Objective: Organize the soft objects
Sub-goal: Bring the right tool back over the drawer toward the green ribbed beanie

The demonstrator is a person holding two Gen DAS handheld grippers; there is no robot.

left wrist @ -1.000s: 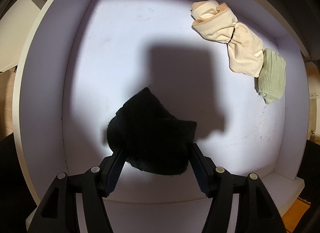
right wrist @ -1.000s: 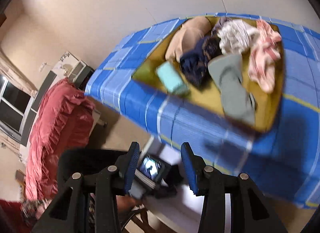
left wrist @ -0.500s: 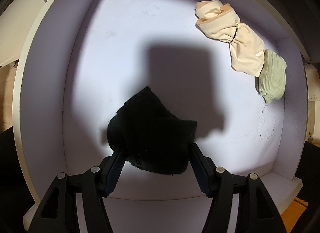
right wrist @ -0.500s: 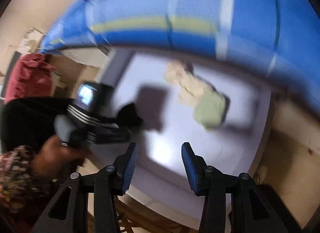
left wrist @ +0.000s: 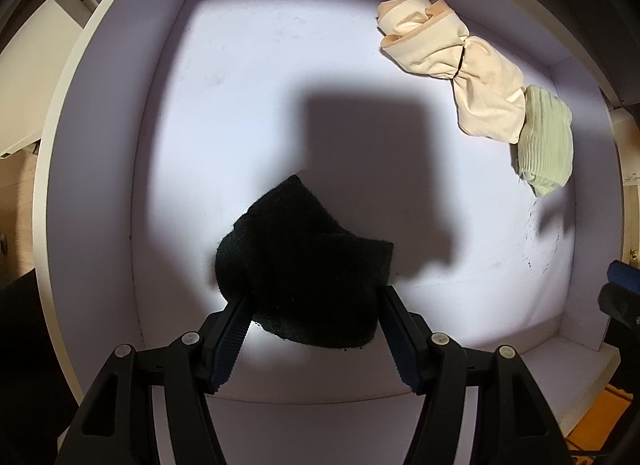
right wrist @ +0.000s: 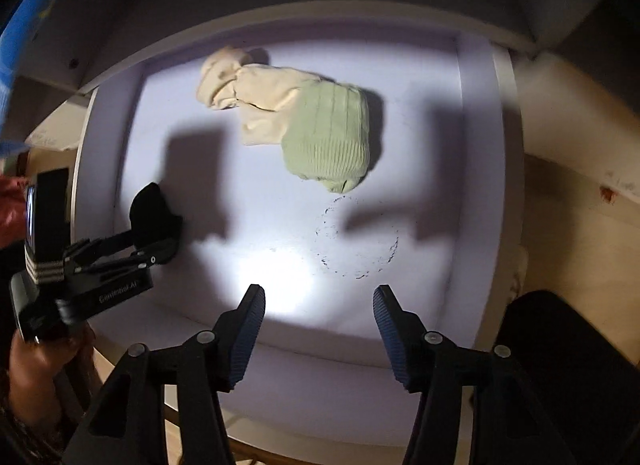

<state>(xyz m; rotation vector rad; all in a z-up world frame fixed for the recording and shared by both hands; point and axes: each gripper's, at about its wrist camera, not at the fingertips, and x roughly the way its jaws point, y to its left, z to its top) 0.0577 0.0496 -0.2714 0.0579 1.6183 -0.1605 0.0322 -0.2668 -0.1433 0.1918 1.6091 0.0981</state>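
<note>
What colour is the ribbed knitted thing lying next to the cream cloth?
Pale green knitted piece; the right wrist view shows it best.

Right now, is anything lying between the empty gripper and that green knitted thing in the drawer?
Nothing visible does. The right gripper is empty, its jaws opening, and only bare white drawer floor lies between it and the green knitted piece. The cream cloth lies behind, touching it; the black cloth is off to the left.

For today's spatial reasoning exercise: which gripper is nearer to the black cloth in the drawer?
Left. The left gripper has the black cloth between its fingers; the right gripper, opening and empty, hangs off to one side.
</note>
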